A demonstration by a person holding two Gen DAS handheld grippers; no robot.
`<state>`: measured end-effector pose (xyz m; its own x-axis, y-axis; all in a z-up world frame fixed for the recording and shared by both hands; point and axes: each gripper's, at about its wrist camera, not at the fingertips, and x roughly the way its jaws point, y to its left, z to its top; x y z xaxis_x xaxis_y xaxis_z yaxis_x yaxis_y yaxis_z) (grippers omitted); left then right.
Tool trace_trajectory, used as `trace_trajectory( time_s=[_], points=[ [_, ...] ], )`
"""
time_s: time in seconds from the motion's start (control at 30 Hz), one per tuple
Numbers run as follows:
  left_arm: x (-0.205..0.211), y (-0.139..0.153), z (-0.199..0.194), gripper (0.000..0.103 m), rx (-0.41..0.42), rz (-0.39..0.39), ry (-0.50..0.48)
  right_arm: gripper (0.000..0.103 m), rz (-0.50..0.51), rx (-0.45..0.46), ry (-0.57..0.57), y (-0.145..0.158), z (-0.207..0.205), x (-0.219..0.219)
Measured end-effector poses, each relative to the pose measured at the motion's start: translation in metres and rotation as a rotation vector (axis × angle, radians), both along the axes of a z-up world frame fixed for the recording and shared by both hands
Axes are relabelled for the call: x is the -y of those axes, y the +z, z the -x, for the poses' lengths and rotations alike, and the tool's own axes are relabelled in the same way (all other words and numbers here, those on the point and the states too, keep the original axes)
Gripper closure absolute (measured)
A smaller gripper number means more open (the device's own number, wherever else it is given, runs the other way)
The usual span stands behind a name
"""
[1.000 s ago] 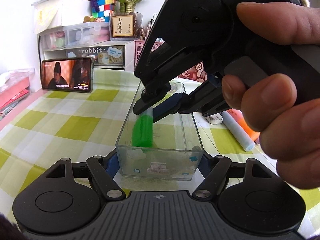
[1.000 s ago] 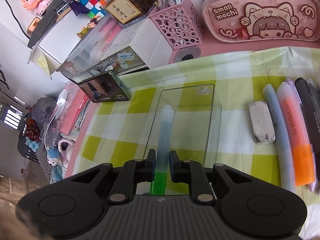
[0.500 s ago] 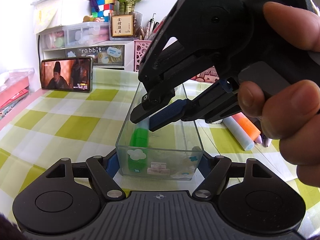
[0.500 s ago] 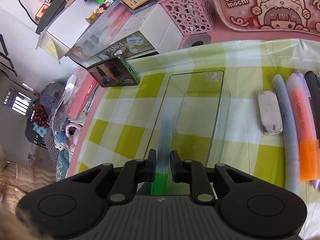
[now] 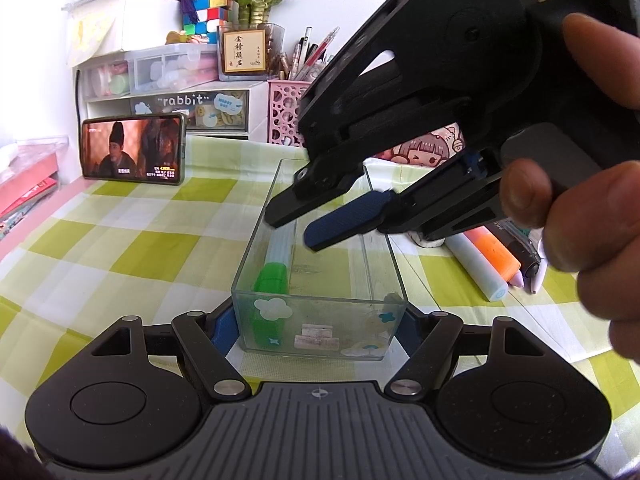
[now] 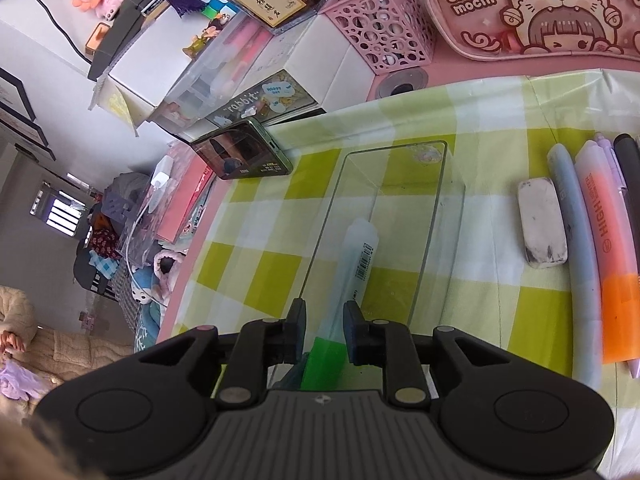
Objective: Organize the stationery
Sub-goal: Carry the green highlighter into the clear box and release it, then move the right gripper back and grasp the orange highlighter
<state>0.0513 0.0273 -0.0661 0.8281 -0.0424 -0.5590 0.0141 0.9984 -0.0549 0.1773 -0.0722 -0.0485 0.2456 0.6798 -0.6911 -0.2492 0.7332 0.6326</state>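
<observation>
A clear plastic box (image 5: 394,264) (image 6: 456,200) stands on the green checked cloth. My left gripper (image 5: 316,330) is shut on its near end, one finger on each side wall. A highlighter with a green cap (image 5: 272,278) (image 6: 358,256) lies inside the box along its left wall. My right gripper (image 6: 325,326) (image 5: 310,224) hangs above the box with its jaws open, and the highlighter lies free below them.
An eraser (image 6: 542,228), a pale blue marker (image 6: 580,264), an orange highlighter (image 6: 612,264) and more pens lie right of the box. A phone (image 5: 134,148), drawer units (image 5: 180,88), a pink pen cup (image 6: 382,32) and a pink pencil case (image 6: 536,12) line the back.
My right gripper lowered the green-capped highlighter into the box, opened and let it go, then lifted a little. My left gripper has kept its hold on the box.
</observation>
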Motion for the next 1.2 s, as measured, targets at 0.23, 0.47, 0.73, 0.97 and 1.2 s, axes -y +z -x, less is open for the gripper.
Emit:
trace_trajectory(
  time_s=[0.23, 0.47, 0.73, 0.97, 1.2],
  points=[
    [0.001, 0.0, 0.0, 0.029, 0.001, 0.002, 0.003, 0.084, 0.06, 0.17, -0.106, 0.034, 0.008, 0.043],
    [0.0, 0.0, 0.001, 0.029, 0.003, 0.004, 0.01, 0.084, 0.189, 0.227, -0.252, 0.029, 0.012, 0.098],
    [0.0, 0.0, 0.0, 0.029, 0.003, 0.0, 0.01, 0.084, 0.248, 0.243, -0.274, 0.015, 0.018, 0.117],
    [-0.001, 0.0, 0.0, 0.029, 0.003, 0.001, 0.01, 0.084, 0.27, 0.276, -0.219, 0.017, 0.019, 0.103],
    [0.0, 0.0, 0.0, 0.029, 0.003, 0.001, 0.01, 0.084, 0.43, 0.279, -0.175, 0.005, 0.001, 0.083]
  ],
)
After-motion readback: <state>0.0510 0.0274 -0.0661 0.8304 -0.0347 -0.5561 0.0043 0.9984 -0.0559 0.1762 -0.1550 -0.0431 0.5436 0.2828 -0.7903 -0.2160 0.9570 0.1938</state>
